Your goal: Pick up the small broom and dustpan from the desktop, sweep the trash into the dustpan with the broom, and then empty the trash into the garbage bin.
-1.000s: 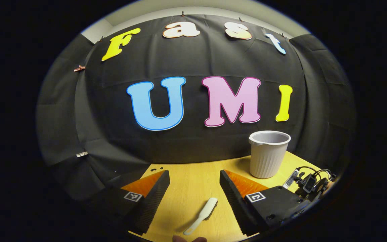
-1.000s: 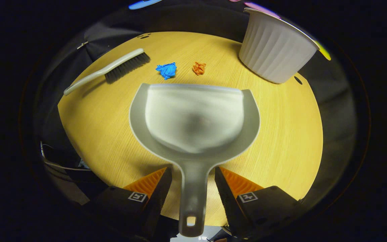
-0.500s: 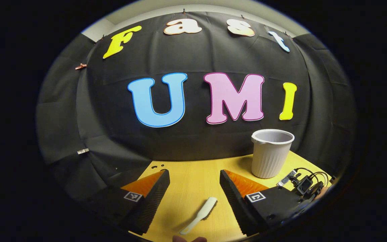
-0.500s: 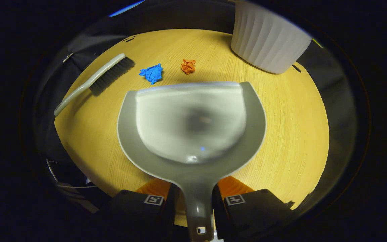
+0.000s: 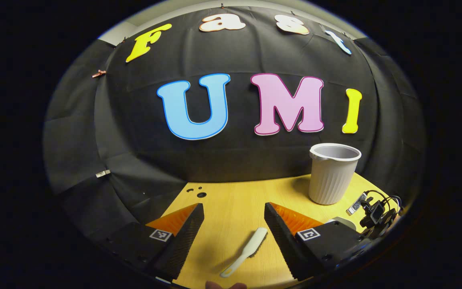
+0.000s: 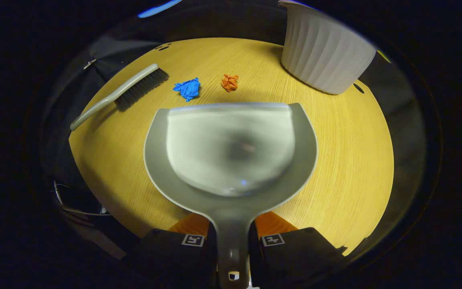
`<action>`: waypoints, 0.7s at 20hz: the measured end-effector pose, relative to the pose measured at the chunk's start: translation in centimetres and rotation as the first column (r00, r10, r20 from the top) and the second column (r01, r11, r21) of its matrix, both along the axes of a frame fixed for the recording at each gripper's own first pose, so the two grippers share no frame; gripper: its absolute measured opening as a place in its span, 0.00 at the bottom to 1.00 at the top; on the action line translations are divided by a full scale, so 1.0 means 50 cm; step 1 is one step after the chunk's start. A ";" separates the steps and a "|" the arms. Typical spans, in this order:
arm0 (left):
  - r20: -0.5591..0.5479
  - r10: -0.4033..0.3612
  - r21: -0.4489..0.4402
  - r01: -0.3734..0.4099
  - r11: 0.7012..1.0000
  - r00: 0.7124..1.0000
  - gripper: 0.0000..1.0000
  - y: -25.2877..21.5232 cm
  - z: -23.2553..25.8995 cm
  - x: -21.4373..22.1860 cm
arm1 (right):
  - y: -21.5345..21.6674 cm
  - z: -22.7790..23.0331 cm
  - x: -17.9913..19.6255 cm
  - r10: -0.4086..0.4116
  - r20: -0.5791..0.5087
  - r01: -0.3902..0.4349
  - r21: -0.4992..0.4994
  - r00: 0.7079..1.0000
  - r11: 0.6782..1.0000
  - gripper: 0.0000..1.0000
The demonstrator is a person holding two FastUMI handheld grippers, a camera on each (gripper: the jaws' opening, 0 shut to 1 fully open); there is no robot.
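My right gripper (image 6: 232, 237) is shut on the handle of the grey dustpan (image 6: 231, 148), whose pan lies over the yellow desktop (image 6: 343, 160). Just past the pan's front lip lie a blue paper scrap (image 6: 187, 88) and an orange paper scrap (image 6: 229, 82). The small broom (image 6: 122, 94) lies at the desk's far left, bristles toward the scraps. In the left gripper view, my left gripper (image 5: 233, 224) hangs open above the desk, and the broom (image 5: 246, 251) lies below and between its fingers, untouched. The white ribbed garbage bin (image 6: 325, 52) stands at the far right; the left gripper view has the bin (image 5: 332, 173) at right.
In the left gripper view the other gripper's body and cables (image 5: 375, 212) sit at the desk's right edge, close to the bin. Small round holes (image 5: 201, 194) mark the desk's far left corner. The black booth cloth rises behind the desk.
My right gripper's fingers closed in onto the dustpan handle, which stood free between them a second ago. The left gripper tilted down slightly, staying open over the broom.
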State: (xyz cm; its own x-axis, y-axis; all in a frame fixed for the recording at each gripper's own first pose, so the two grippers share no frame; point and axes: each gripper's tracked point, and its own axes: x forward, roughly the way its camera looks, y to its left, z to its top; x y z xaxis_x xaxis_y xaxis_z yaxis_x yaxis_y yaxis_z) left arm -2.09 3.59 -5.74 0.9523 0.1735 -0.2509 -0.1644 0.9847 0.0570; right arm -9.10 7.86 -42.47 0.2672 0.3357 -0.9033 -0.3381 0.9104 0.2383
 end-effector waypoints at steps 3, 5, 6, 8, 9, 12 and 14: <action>-0.108 -0.042 -0.034 0.038 0.999 0.993 0.97 -0.014 -0.051 -0.011 | -0.006 0.024 -0.007 0.033 0.030 -0.033 0.020 0.999 0.999 0.36; -0.200 -0.089 -0.041 0.083 0.996 0.976 0.97 -0.023 -0.085 -0.031 | -0.011 0.039 -0.011 0.055 0.064 -0.057 0.031 0.996 0.998 0.33; -0.264 -0.143 -0.046 0.136 0.990 0.954 0.97 -0.033 -0.104 -0.043 | -0.016 0.054 -0.016 0.070 0.081 -0.073 0.040 0.994 0.997 0.37; -0.348 -0.225 -0.066 0.216 0.974 0.910 0.97 -0.039 -0.128 -0.070 | -0.027 0.073 -0.024 0.086 0.102 -0.091 0.049 0.991 0.995 0.40; -0.389 -0.249 -0.077 0.238 0.968 0.887 0.97 -0.036 -0.139 -0.080 | -0.035 0.083 -0.029 0.091 0.110 -0.097 0.048 0.990 0.994 0.36; -0.504 -0.302 -0.138 0.270 0.953 0.809 0.95 -0.022 -0.172 -0.102 | -0.054 0.093 -0.043 0.091 0.117 -0.096 0.038 0.989 0.995 0.33; -0.570 -0.313 -0.139 0.287 0.948 0.759 0.93 -0.011 -0.220 -0.093 | -0.069 0.094 -0.052 0.082 0.113 -0.085 0.026 0.990 0.996 0.33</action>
State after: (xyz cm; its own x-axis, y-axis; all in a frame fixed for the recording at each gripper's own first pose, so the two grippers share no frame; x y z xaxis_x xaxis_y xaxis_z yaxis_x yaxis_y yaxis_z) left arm -6.75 3.04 -16.72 0.6264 -0.1193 -0.7703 0.1906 0.9817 0.0029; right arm -11.71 4.42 -37.77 0.3361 0.3879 -0.8582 -0.4386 0.8709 0.2218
